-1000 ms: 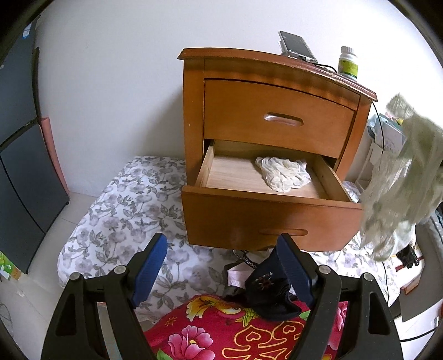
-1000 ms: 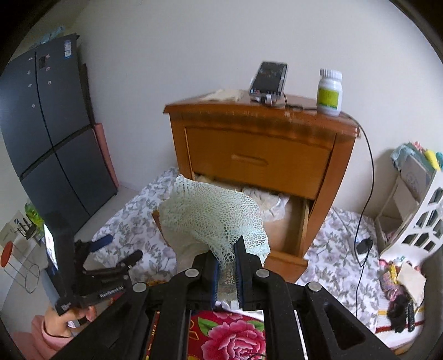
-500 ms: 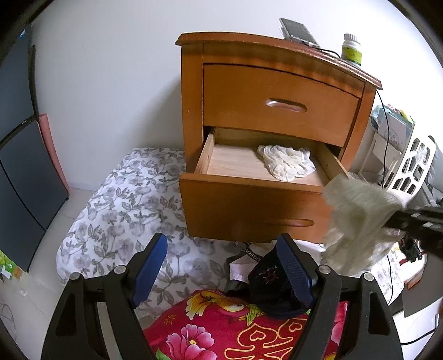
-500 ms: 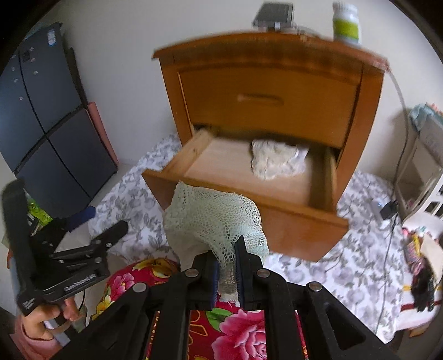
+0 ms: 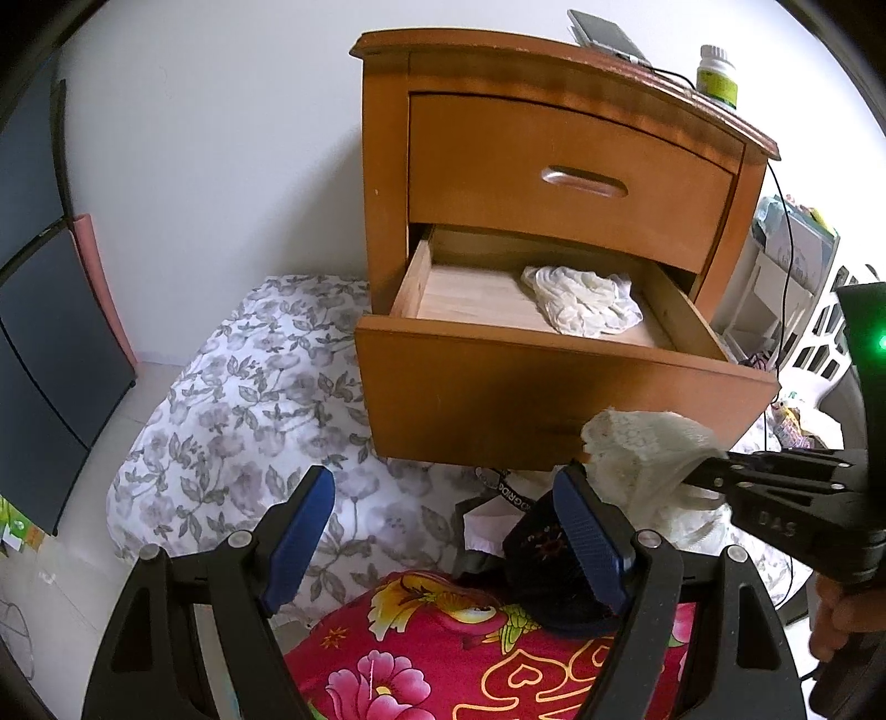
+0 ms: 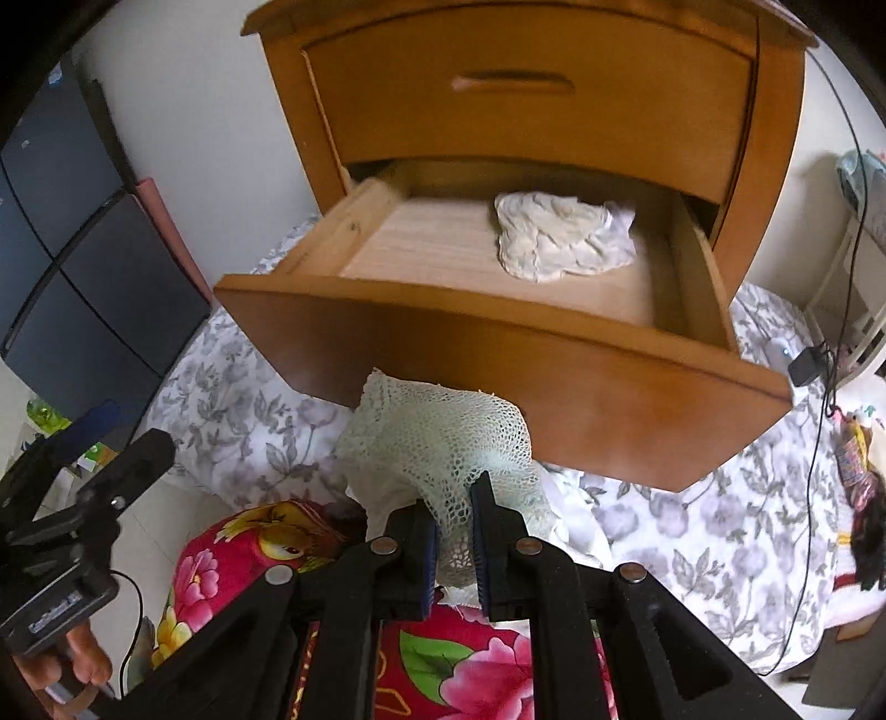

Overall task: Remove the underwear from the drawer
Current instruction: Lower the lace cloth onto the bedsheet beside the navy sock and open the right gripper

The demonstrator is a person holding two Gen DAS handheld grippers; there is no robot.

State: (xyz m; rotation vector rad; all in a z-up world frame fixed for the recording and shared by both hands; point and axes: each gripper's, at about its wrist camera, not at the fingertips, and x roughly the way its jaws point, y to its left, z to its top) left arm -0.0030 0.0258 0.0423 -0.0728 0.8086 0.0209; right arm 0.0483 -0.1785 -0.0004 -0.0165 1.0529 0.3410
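The wooden nightstand's lower drawer (image 5: 554, 376) (image 6: 498, 354) stands pulled out. One crumpled cream underwear (image 5: 581, 299) (image 6: 559, 238) lies at its back right. My right gripper (image 6: 453, 498) is shut on a pale green lace underwear (image 6: 437, 437) (image 5: 642, 448), held low in front of the drawer face above the clothes pile. My left gripper (image 5: 443, 520) is open with nothing between its blue pads, hovering left of that lace piece. A black underwear (image 5: 542, 559) lies on the red flowered cloth (image 5: 443, 653) just beside the left gripper's right finger (image 5: 587, 531).
The upper drawer (image 5: 570, 171) is closed. A phone (image 5: 603, 33) and a pill bottle (image 5: 717, 75) sit on the nightstand top. Grey flowered bedding (image 5: 249, 387) covers the floor. A dark cabinet (image 5: 33, 310) stands left, a white rack (image 5: 803, 310) and cable right.
The right gripper has carried the lace underwear down and leftward, from high at the right to low in front of the drawer. The left gripper stayed open and barely shifted.
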